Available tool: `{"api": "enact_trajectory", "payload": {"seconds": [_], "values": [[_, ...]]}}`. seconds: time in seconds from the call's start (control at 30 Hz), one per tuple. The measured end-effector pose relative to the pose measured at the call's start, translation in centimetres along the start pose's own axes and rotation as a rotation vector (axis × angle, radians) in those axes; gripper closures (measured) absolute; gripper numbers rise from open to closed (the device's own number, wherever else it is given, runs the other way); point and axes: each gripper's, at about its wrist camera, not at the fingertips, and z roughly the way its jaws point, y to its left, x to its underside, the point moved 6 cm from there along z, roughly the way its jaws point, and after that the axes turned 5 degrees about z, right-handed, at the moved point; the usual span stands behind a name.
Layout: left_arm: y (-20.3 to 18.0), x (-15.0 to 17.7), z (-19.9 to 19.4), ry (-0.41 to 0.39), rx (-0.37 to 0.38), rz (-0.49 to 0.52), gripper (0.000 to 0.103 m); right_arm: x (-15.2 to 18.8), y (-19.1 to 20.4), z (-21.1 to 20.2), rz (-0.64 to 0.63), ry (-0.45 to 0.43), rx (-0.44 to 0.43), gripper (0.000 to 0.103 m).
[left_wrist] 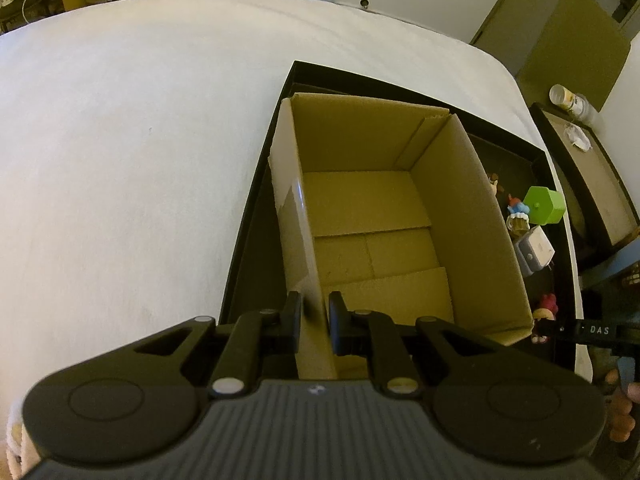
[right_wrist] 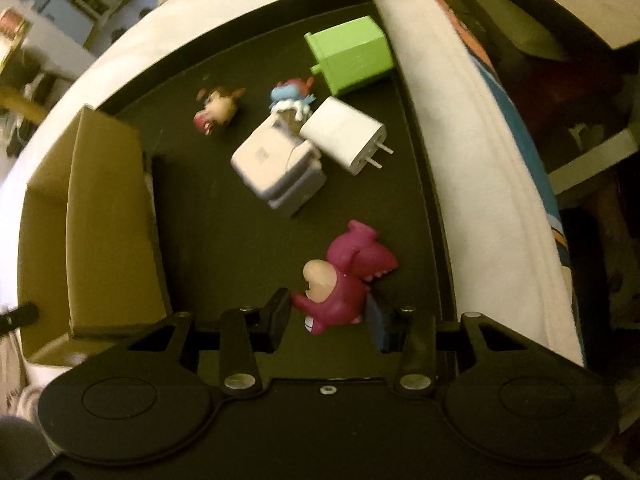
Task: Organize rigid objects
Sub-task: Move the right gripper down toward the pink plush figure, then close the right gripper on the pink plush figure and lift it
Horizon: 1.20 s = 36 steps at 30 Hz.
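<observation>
An open cardboard box (left_wrist: pixel 384 216) stands empty in a black tray (left_wrist: pixel 256 216). My left gripper (left_wrist: pixel 315 312) is shut on the box's near left wall. In the right wrist view the tray floor (right_wrist: pixel 224 232) holds a magenta dinosaur figurine (right_wrist: pixel 340 284), two white chargers (right_wrist: pixel 344 136) (right_wrist: pixel 272 168), a green block (right_wrist: pixel 352 56), a blue-haired figurine (right_wrist: pixel 292 96) and a brown-haired figurine (right_wrist: pixel 218 110). My right gripper (right_wrist: pixel 328 314) is open, its fingers on either side of the dinosaur figurine, which lies on the tray.
The tray lies on a white cloth-covered table (left_wrist: pixel 120 140). The cardboard box's wall (right_wrist: pixel 104 216) stands left of the toys. A black side table with a jar (left_wrist: pixel 568 100) stands past the table's right edge. Clutter and shoes lie on the floor behind.
</observation>
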Motion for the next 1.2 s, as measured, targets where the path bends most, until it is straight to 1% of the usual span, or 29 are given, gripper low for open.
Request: {"api": "enact_trajectory", "payload": {"seconds": [0.13, 0.17, 0.23, 0.4, 0.57, 0.67, 0.7, 0.73, 0.77, 0.83, 0.9, 1.2], "values": [[0.1, -0.2, 0.1, -0.004, -0.007, -0.012, 0.09, 0.0, -0.6, -0.2, 0.019, 0.003, 0.03, 0.056], [0.0, -0.2, 0.1, -0.007, -0.007, -0.015, 0.09, 0.0, -0.9, -0.3, 0.032, 0.002, 0.029, 0.053], [0.0, -0.2, 0.1, -0.008, -0.007, -0.02, 0.09, -0.2, -1.1, -0.5, 0.066, -0.009, 0.021, 0.05], [-0.2, -0.1, 0.2, -0.01, -0.016, -0.023, 0.09, -0.6, -1.7, -0.5, 0.115, -0.037, 0.044, 0.047], [-0.1, 0.0, 0.0, -0.014, -0.015, -0.031, 0.09, -0.7, -1.6, 0.1, 0.122, -0.04, 0.056, 0.047], [0.1, 0.1, 0.0, -0.014, -0.013, -0.036, 0.09, -0.6, -1.2, 0.5, 0.105, -0.047, 0.06, 0.048], [0.1, 0.1, -0.1, -0.014, -0.013, -0.037, 0.09, -0.6, -1.1, 0.6, 0.098, -0.045, 0.065, 0.049], [0.2, 0.1, -0.1, -0.015, -0.012, -0.038, 0.09, -0.6, -1.0, 0.7, 0.092, -0.041, 0.067, 0.056], [0.2, 0.1, -0.2, -0.016, -0.011, -0.04, 0.09, -0.5, -0.9, 0.8, 0.089, -0.037, 0.065, 0.061], [0.3, 0.1, -0.2, -0.018, -0.011, -0.045, 0.09, -0.5, -0.7, 0.6, 0.08, -0.047, 0.073, 0.061], [0.3, 0.1, -0.3, -0.019, -0.011, -0.047, 0.09, -0.5, -0.1, 0.1, 0.051, -0.065, 0.076, 0.061], [0.3, 0.1, -0.3, -0.02, -0.013, -0.045, 0.09, -1.1, 3.7, -4.0, -0.051, -0.157, 0.022, 0.061]]}}
